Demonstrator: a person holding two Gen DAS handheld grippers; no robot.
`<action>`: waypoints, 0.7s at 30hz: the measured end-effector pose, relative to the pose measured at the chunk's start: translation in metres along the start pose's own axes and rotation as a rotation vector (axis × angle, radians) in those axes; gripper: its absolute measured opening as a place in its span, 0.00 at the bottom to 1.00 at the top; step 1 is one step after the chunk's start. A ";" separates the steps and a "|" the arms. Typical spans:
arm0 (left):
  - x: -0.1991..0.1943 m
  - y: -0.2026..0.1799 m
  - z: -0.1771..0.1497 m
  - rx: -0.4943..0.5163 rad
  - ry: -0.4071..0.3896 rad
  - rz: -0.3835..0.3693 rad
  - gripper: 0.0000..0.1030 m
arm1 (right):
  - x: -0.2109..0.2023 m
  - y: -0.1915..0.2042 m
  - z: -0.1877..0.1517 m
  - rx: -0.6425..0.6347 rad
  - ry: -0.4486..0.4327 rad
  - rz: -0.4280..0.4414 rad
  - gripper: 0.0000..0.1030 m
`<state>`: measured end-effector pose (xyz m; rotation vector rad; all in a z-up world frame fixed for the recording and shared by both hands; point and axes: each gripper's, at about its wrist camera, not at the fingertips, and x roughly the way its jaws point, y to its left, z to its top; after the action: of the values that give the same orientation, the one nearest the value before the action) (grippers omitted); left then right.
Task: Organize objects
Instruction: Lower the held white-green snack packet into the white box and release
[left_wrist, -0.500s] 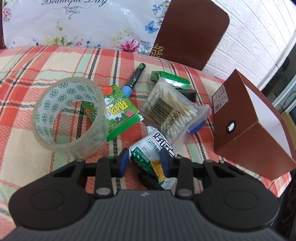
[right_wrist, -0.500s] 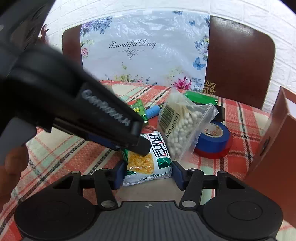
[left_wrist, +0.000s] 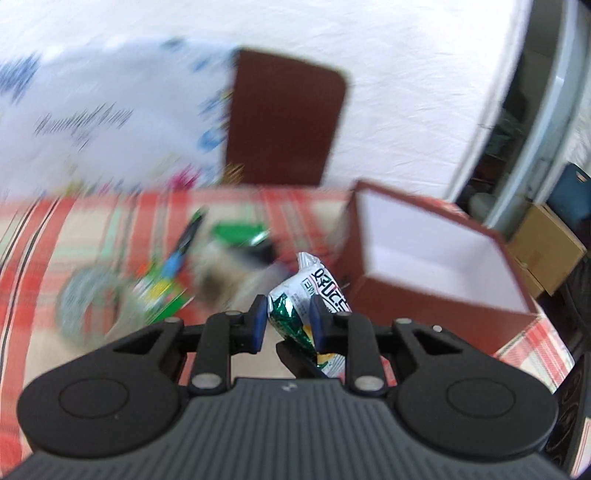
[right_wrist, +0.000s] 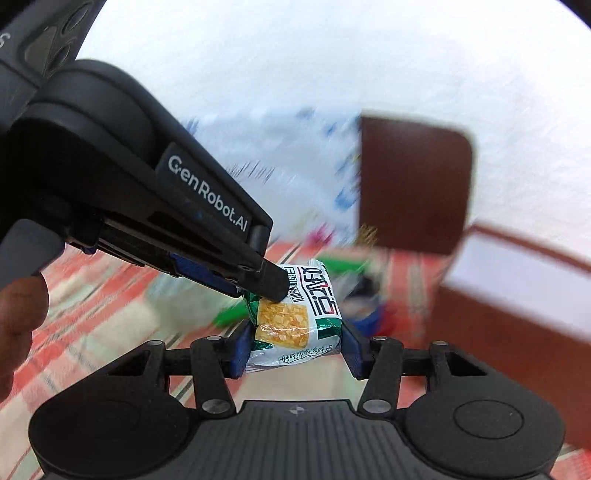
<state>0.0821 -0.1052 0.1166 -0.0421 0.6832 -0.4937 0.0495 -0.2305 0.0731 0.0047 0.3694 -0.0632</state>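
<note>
A white and green snack packet (left_wrist: 314, 291) hangs above the checked tablecloth (left_wrist: 92, 221), held from two sides. My left gripper (left_wrist: 287, 317) is shut on its green end. In the right wrist view, the left gripper (right_wrist: 273, 284) reaches in from the upper left and pinches the packet's (right_wrist: 291, 325) top. My right gripper (right_wrist: 293, 343) is shut on the packet's two sides lower down. An open brown box (left_wrist: 436, 258) with a white inside stands just right of the packet, and its wall (right_wrist: 517, 314) fills the right of the right wrist view.
Blurred on the cloth at left lie a clear tape roll (left_wrist: 88, 302), a marker (left_wrist: 188, 236) and a green pack (left_wrist: 236, 232). A brown chair back (left_wrist: 284, 118) stands behind the table. A cardboard carton (left_wrist: 546, 251) sits on the floor at right. A hand (right_wrist: 18, 314) holds the left gripper.
Both grippers have lifted the snack packet off the cloth and swung it right, toward the brown box. The box's open top now shows; the other items have dropped back to the left.
</note>
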 end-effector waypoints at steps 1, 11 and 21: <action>0.004 -0.013 0.007 0.029 -0.009 -0.014 0.25 | -0.006 -0.007 0.004 -0.001 -0.023 -0.026 0.47; 0.082 -0.121 0.035 0.223 -0.022 -0.107 0.30 | -0.034 -0.125 0.016 0.142 -0.068 -0.262 0.49; 0.083 -0.097 0.023 0.286 -0.017 0.167 0.41 | -0.033 -0.146 -0.001 0.190 -0.043 -0.333 0.71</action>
<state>0.1106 -0.2310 0.1045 0.2777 0.5888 -0.4259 0.0090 -0.3739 0.0855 0.1301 0.3168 -0.4270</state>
